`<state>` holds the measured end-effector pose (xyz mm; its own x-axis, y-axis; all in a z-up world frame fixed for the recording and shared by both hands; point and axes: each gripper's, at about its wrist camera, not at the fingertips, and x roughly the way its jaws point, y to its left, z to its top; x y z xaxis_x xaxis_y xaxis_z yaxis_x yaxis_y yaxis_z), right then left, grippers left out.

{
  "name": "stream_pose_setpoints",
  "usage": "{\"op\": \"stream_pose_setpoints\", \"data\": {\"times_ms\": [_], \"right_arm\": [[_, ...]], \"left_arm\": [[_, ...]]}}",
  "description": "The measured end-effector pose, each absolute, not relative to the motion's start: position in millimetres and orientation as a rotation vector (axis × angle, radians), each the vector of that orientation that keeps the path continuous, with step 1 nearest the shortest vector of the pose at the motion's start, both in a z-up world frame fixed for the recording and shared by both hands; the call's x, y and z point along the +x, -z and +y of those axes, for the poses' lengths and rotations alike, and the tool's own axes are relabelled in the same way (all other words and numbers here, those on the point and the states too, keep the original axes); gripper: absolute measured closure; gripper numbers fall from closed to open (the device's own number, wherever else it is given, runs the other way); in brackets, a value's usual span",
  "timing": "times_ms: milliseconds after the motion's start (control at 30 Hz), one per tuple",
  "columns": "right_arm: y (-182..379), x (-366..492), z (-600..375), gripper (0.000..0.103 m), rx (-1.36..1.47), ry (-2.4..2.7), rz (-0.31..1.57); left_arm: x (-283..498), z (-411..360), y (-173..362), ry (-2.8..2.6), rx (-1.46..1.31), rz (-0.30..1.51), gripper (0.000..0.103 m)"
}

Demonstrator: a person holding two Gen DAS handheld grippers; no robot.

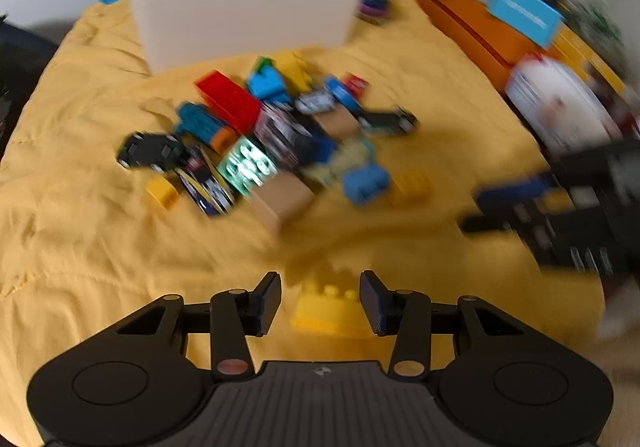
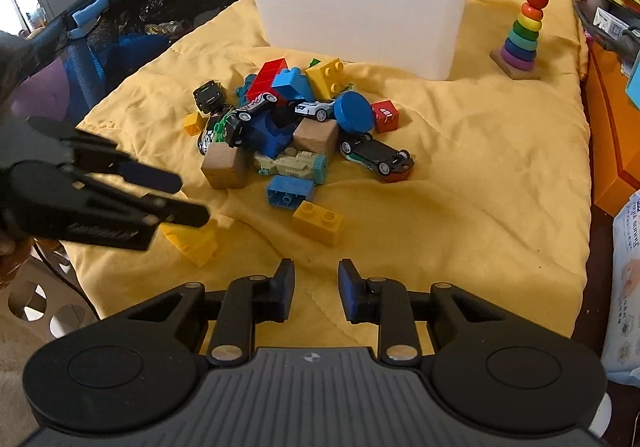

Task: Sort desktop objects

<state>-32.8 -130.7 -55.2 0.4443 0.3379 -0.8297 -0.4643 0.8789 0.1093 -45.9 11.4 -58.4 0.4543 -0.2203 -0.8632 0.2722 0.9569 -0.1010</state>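
We are bringing the left gripper point(image 1: 320, 297), jaws released, down over the yellow brick point(image 1: 326, 313); it seems crosswise between them. The right gripper point(image 2: 316, 289), jaws apart and empty, is hanging farther off.

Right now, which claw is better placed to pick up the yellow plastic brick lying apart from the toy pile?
The left claw: the yellow plastic brick already sits between its open jaws. The right claw is open over bare yellow cloth.

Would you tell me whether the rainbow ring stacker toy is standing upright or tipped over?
Upright: the ring stacker stands on its wooden base, red ball on top.
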Motion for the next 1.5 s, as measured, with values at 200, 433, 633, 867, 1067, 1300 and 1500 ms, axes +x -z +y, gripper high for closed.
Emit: {"op": "stream_pose_setpoints", "data": {"times_ms": [200,433,633,867,1067,1300,1500], "right_arm": [[56.4,-24.4,-135.8,0.072,-0.093,-0.509,0.987],[59.1,-9.3,-128.6,0.064,-0.129,-0.512,0.958],[72.7,-2.5,-110.7,0.069,-0.258,-0.571,0.936],[67.4,-19.2,-112.1,0.084,-0.256,-0.577,0.946],[61.9,-26.1,-125.3,0.084,-0.227,-0.489,0.949],[66.6,-32.1,-138.2,0.084,-0.162,-0.453,0.997],[68.1,-33.9,-131.2,0.084,-0.171,-0.465,0.993]], "left_arm": [[-60.1,17.1,61.7,0.314,0.024,1.068,0.055],[-54.0,20.4,64.9,0.338,0.013,1.061,0.056],[-43.8,34.4,69.9,0.36,-0.075,1.073,0.056],[-35.5,33.1,68.6,0.422,-0.008,1.068,0.056],[-37.1,42.4,69.6,0.474,0.015,1.064,0.056],[-32.4,41.7,70.9,0.488,0.012,1.041,0.057],[-10.9,19.9,68.3,0.522,0.037,1.005,0.083]]}}
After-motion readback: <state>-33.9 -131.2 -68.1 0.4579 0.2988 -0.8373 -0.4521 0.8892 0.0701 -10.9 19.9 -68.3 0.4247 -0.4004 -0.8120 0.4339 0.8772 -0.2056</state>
